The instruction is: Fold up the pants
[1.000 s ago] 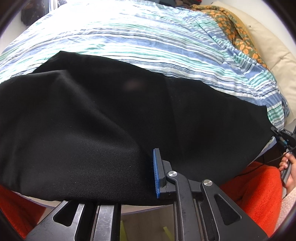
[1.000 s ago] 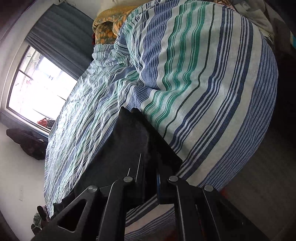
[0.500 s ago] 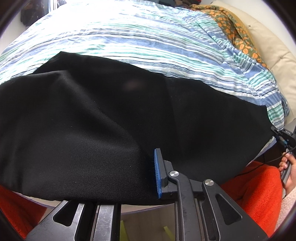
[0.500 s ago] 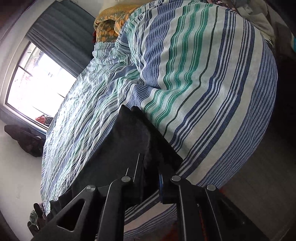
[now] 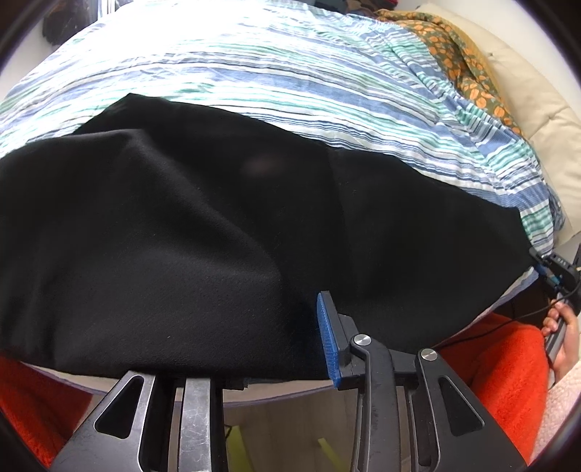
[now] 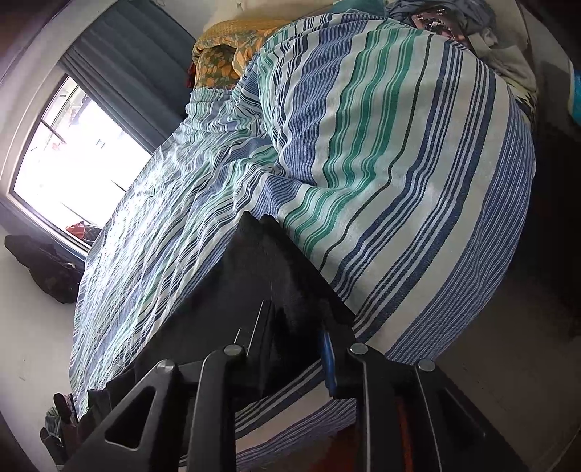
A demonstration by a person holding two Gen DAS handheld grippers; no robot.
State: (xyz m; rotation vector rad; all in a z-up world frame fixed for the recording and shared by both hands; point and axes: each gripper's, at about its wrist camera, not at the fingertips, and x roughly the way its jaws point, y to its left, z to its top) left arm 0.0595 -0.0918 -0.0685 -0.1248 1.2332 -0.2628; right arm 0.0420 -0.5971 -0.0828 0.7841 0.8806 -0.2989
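Note:
Black pants (image 5: pixel 203 225) lie spread across a striped bedspread (image 5: pixel 290 80) and fill most of the left wrist view. My left gripper (image 5: pixel 276 348) is shut on the pants at their near edge; one blue pad (image 5: pixel 326 337) shows, the other finger is hidden under the cloth. In the right wrist view a folded end of the pants (image 6: pixel 261 290) lies on the bedspread (image 6: pixel 399 174). My right gripper (image 6: pixel 294 345) is shut on that end, with cloth bunched between its fingers. The other gripper shows at the far right of the left wrist view (image 5: pixel 559 279).
An orange flowered blanket (image 5: pixel 457 61) and a cream pillow (image 5: pixel 533 94) lie at the bed's head. A window (image 6: pixel 69 156) with a dark curtain stands beyond the bed. Red fabric (image 5: pixel 501 366) is by the near bed edge. Clothes (image 6: pixel 472 25) pile at the far corner.
The right wrist view has shifted a little, with the bed sliding slightly rightward in frame. The left view is nearly still. Both grips are unchanged.

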